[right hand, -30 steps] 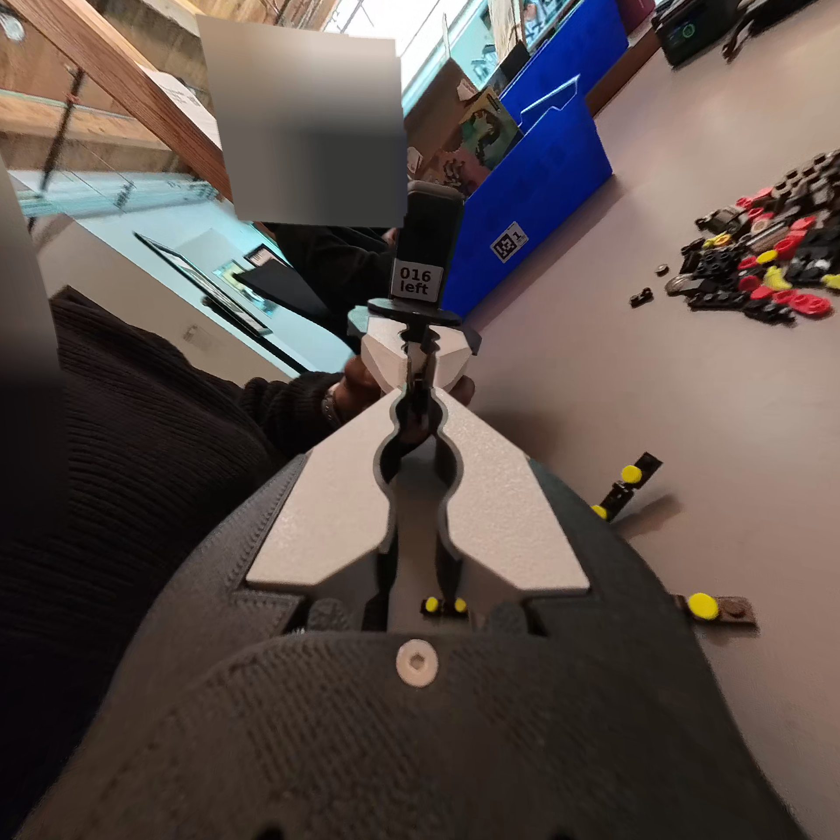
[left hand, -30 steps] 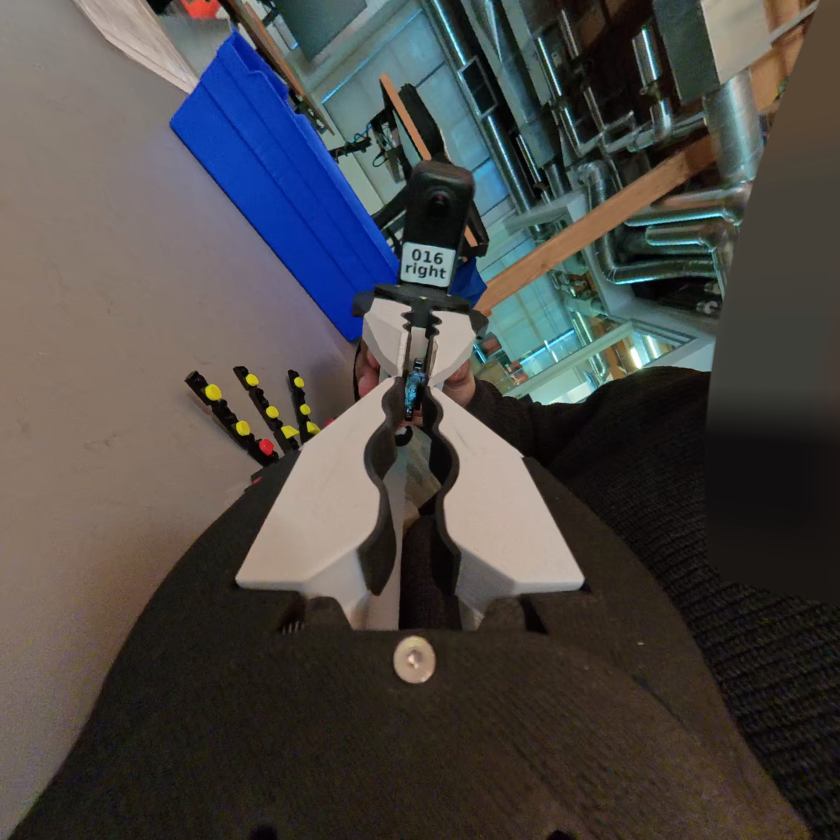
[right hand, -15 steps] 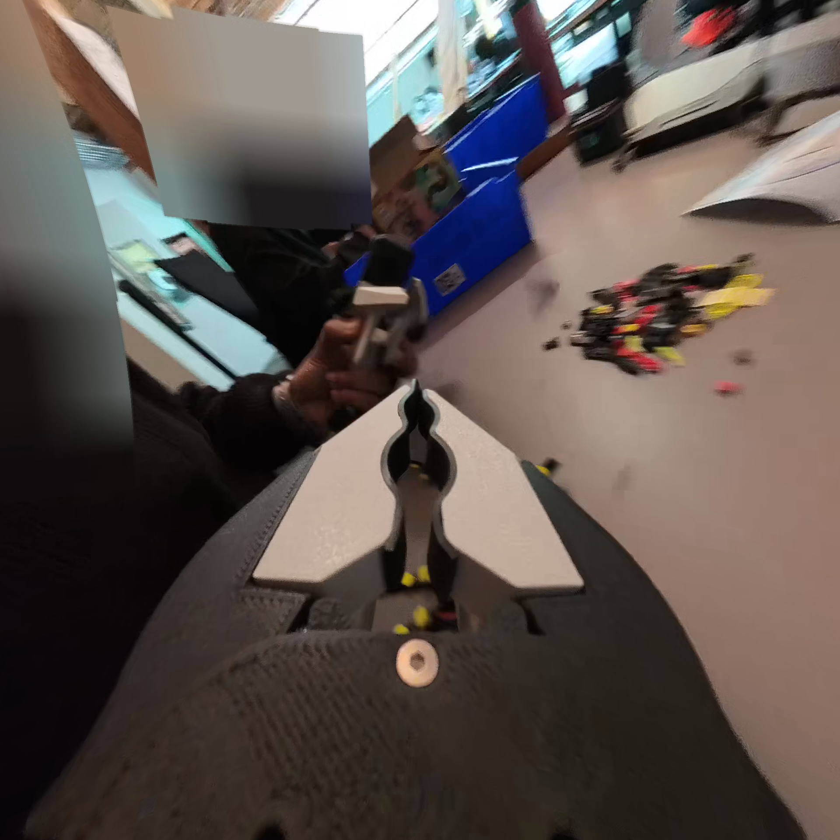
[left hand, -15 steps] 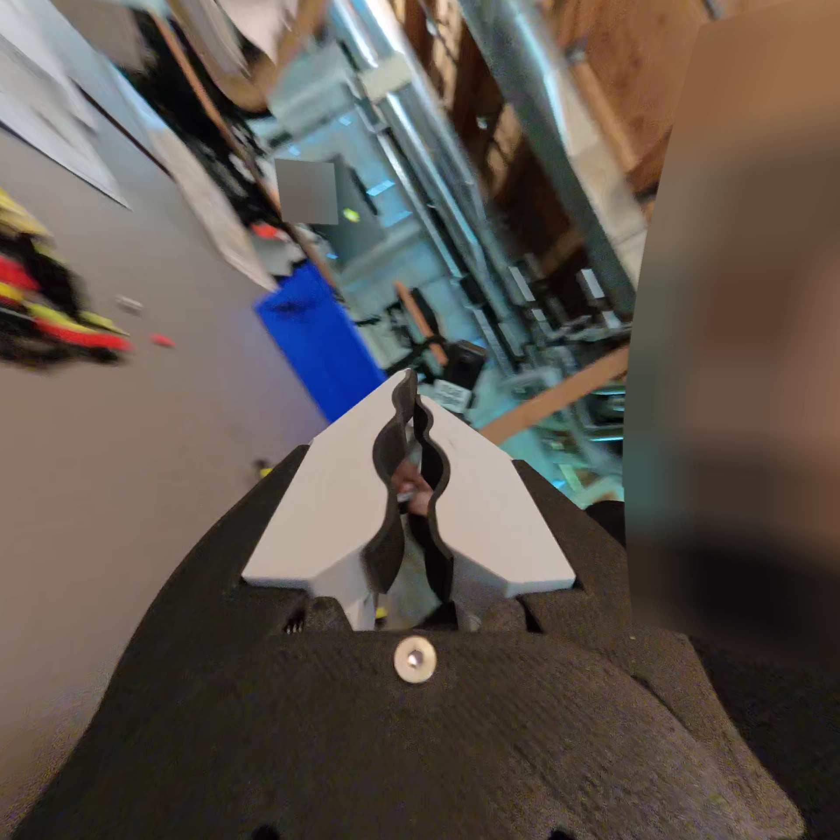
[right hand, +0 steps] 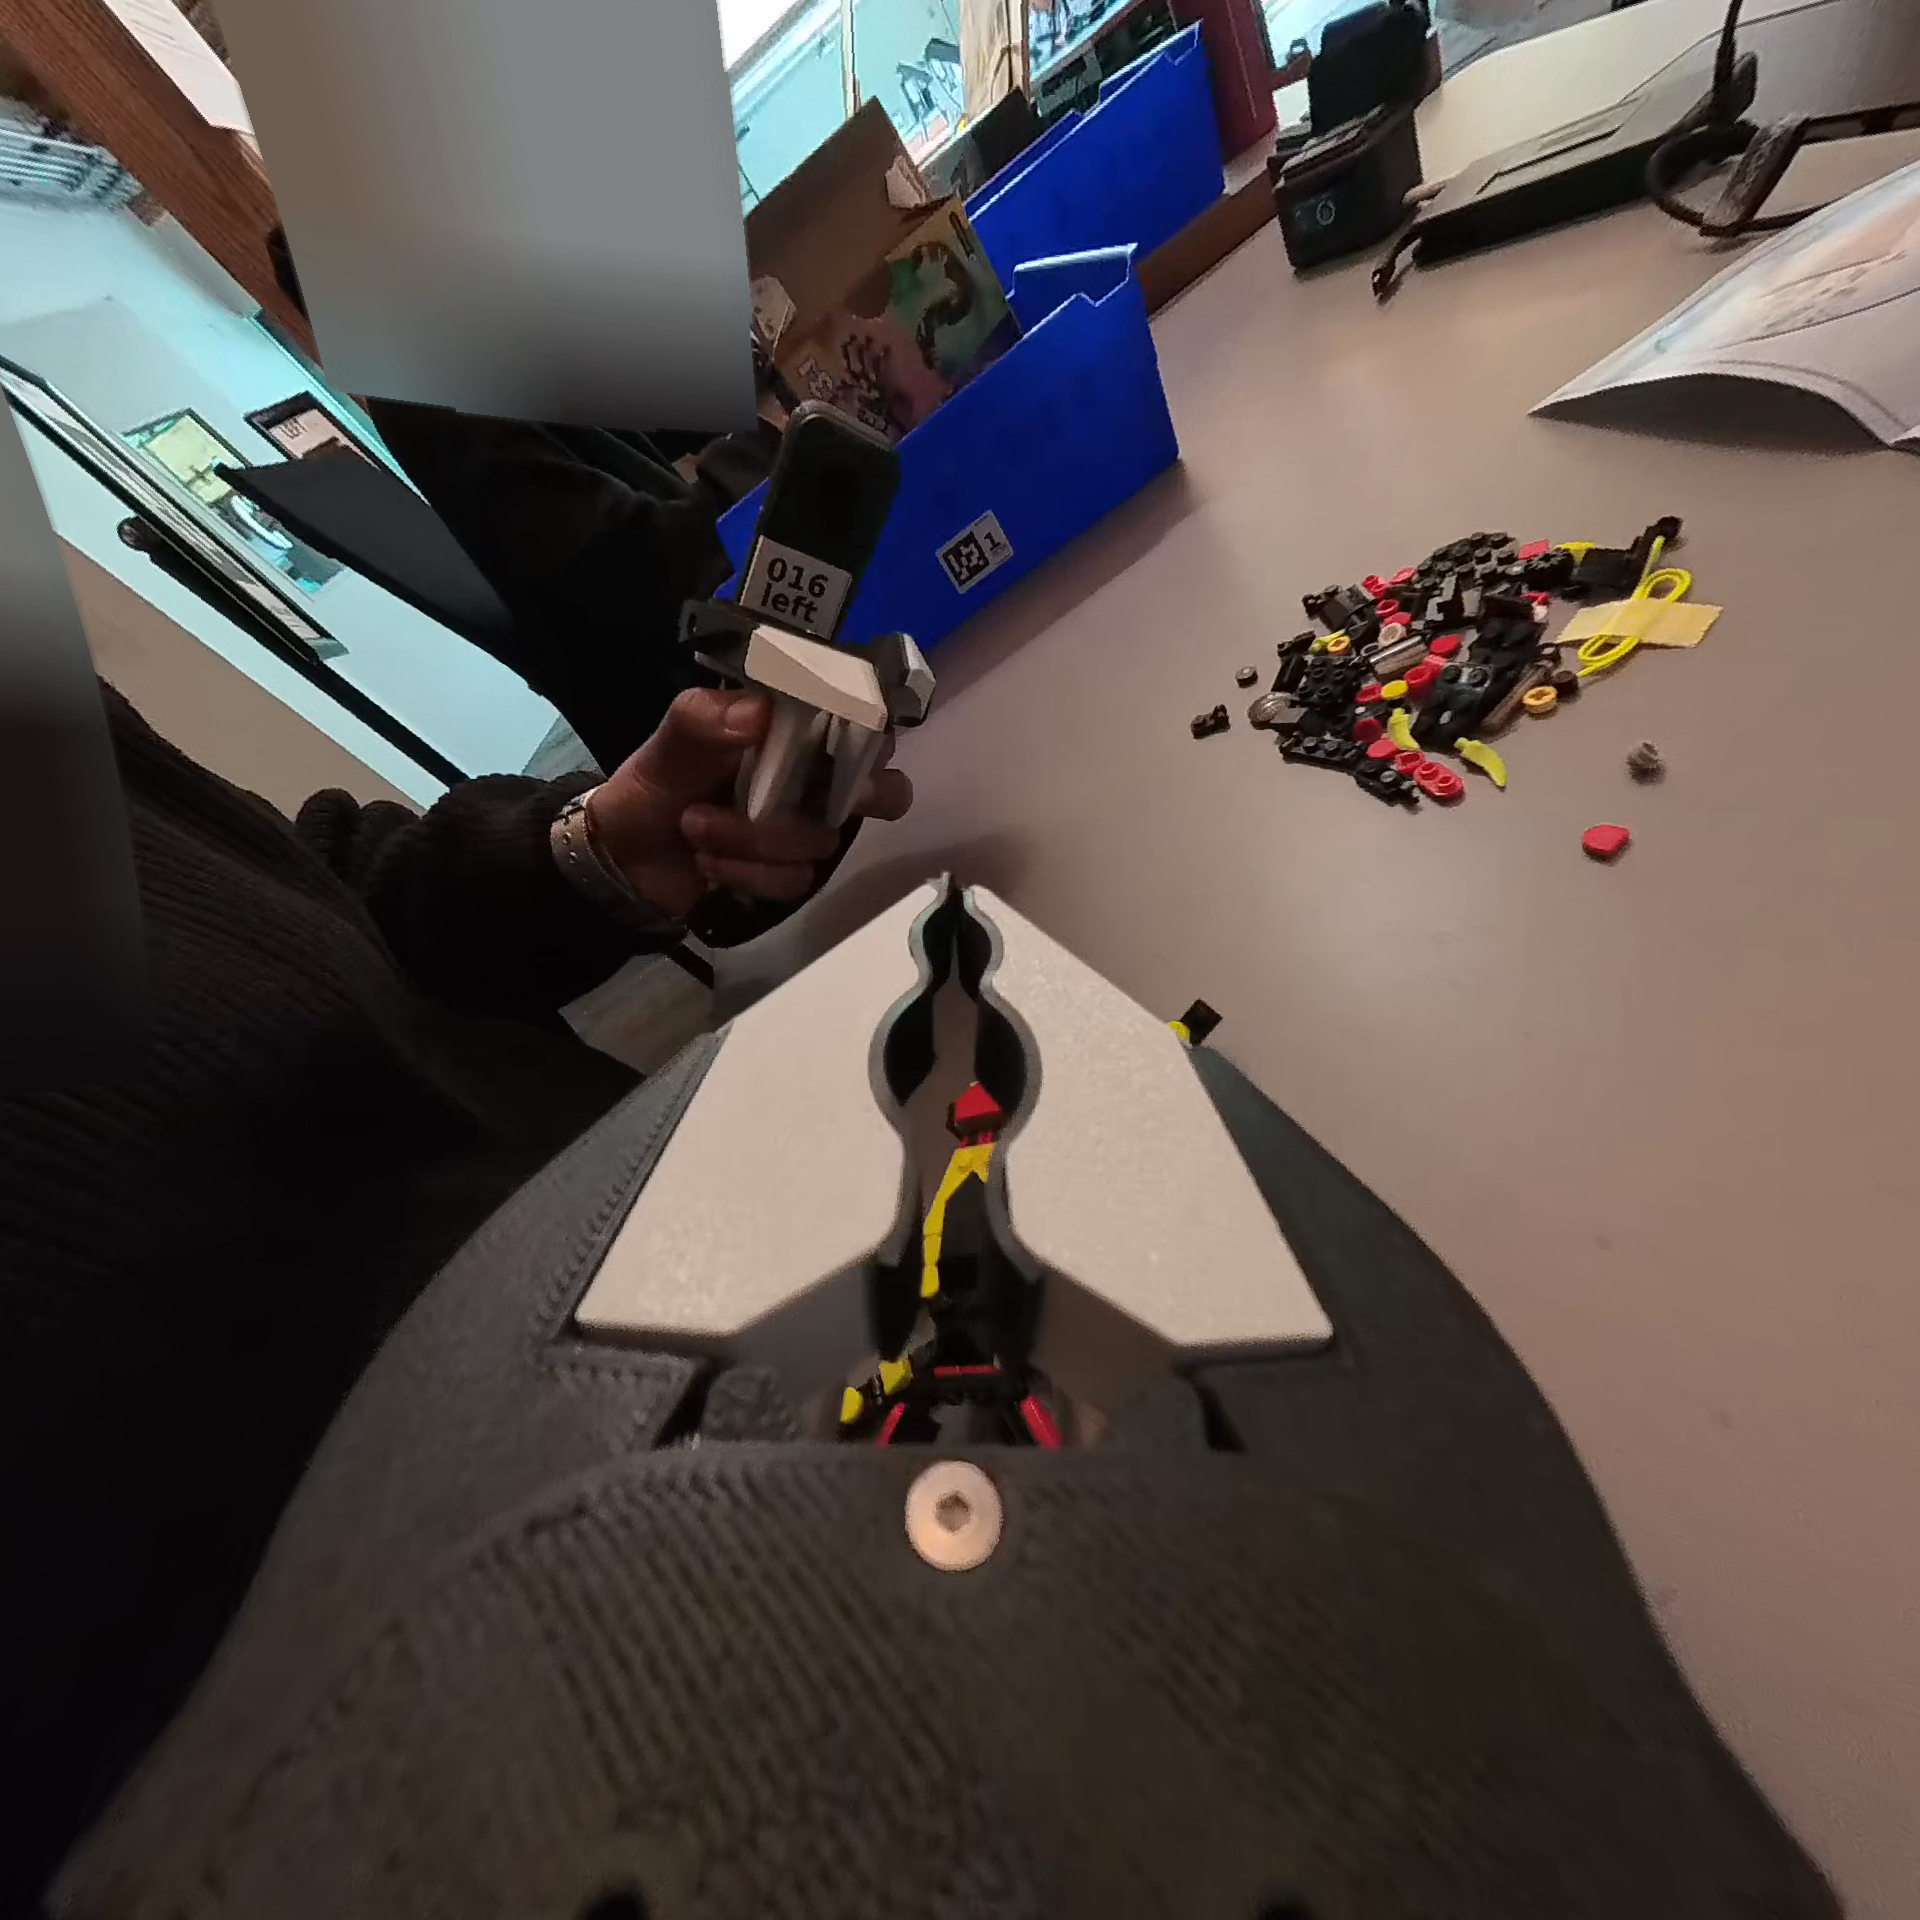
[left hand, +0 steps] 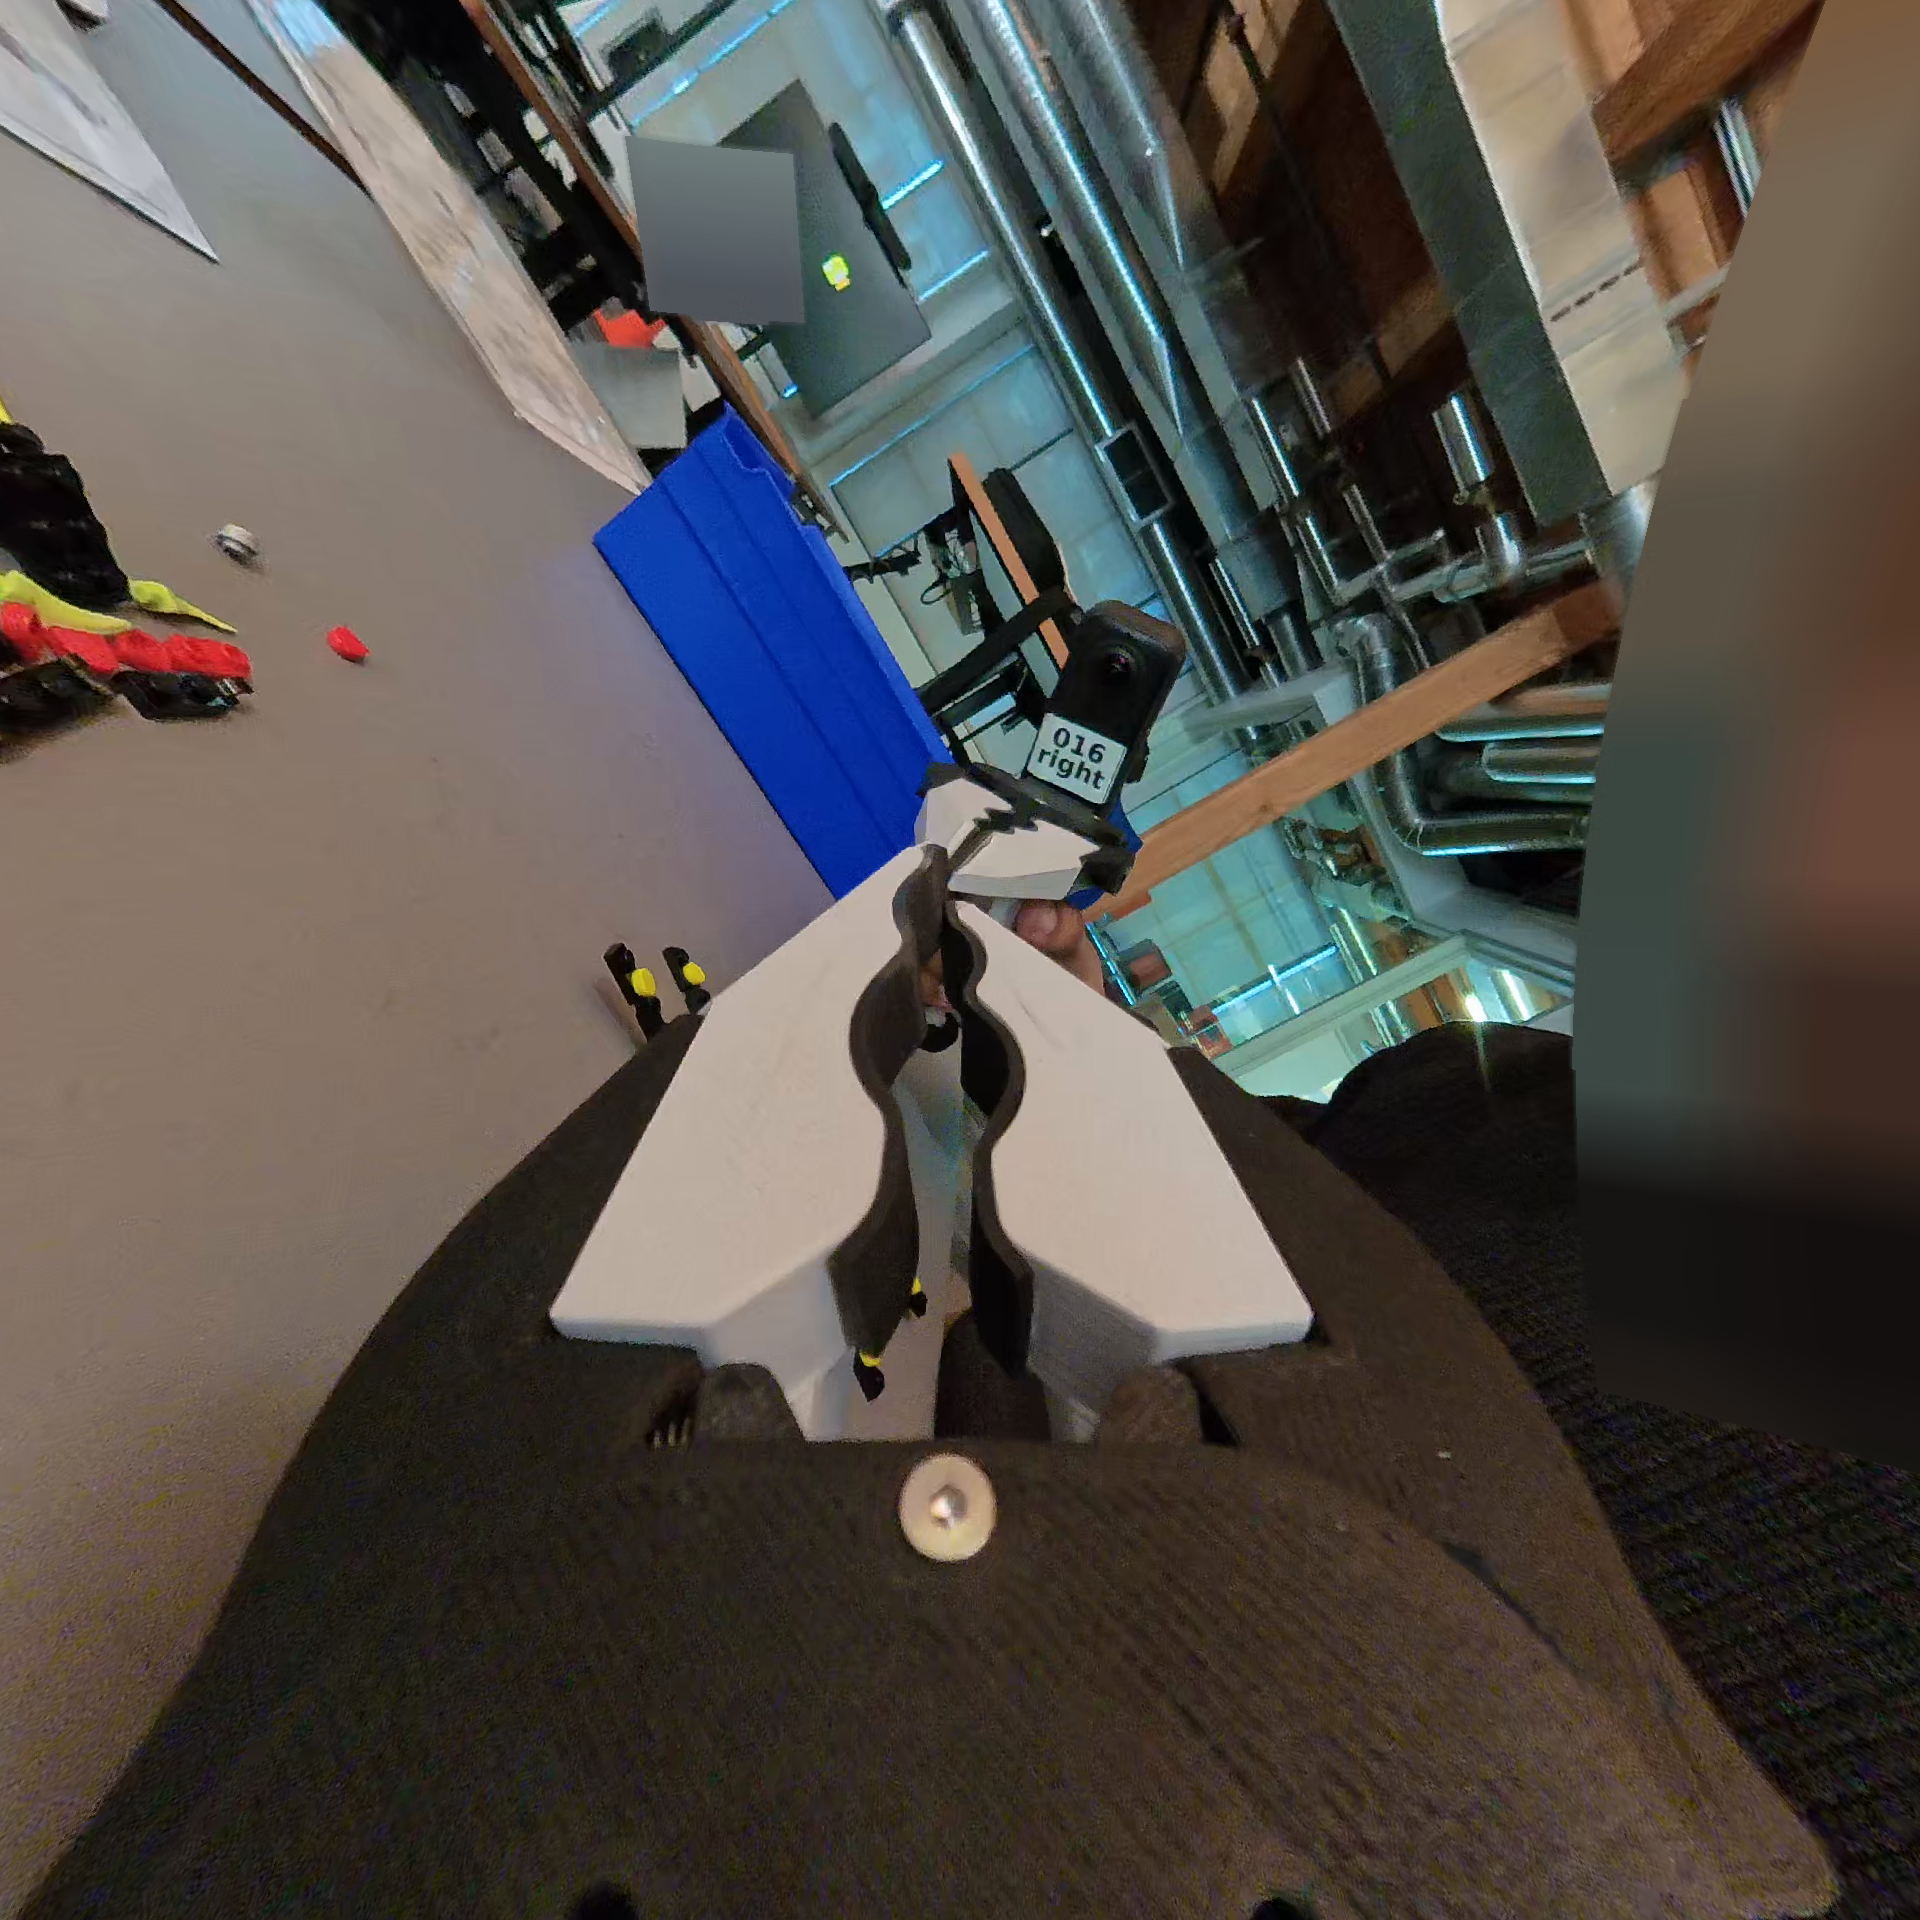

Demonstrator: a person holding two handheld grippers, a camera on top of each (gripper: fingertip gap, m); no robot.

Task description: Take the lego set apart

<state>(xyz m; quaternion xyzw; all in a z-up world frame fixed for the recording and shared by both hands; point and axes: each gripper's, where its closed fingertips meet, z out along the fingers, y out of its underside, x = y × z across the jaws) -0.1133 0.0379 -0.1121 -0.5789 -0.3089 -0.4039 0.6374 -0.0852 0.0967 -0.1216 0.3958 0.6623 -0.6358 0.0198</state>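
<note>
**Lego set below the right gripper, both pairs of fingers closed**

Lego set (right hand: pixel 968 1148), red, yellow and black, seen only through the gap between the fingers of the right gripper (right hand: pixel 948 891), lying lower than them. Whether touched cannot be told.

Right gripper closed to the tips, with nothing seen pinched there. Left gripper (left hand: pixel 928 868) closed as well, tips together; whether any small part sits between them cannot be told. Held in a hand (right hand: pixel 727 800) above the grey table (right hand: pixel 1455 1195).

Farther out on the table, a pile of loose pieces (right hand: pixel 1455 665), with one red piece (right hand: pixel 1605 840) apart from it. Beyond, a blue bin (right hand: pixel 1039 457). Near the left gripper, black strips with yellow studs (left hand: pixel 655 982).
</note>
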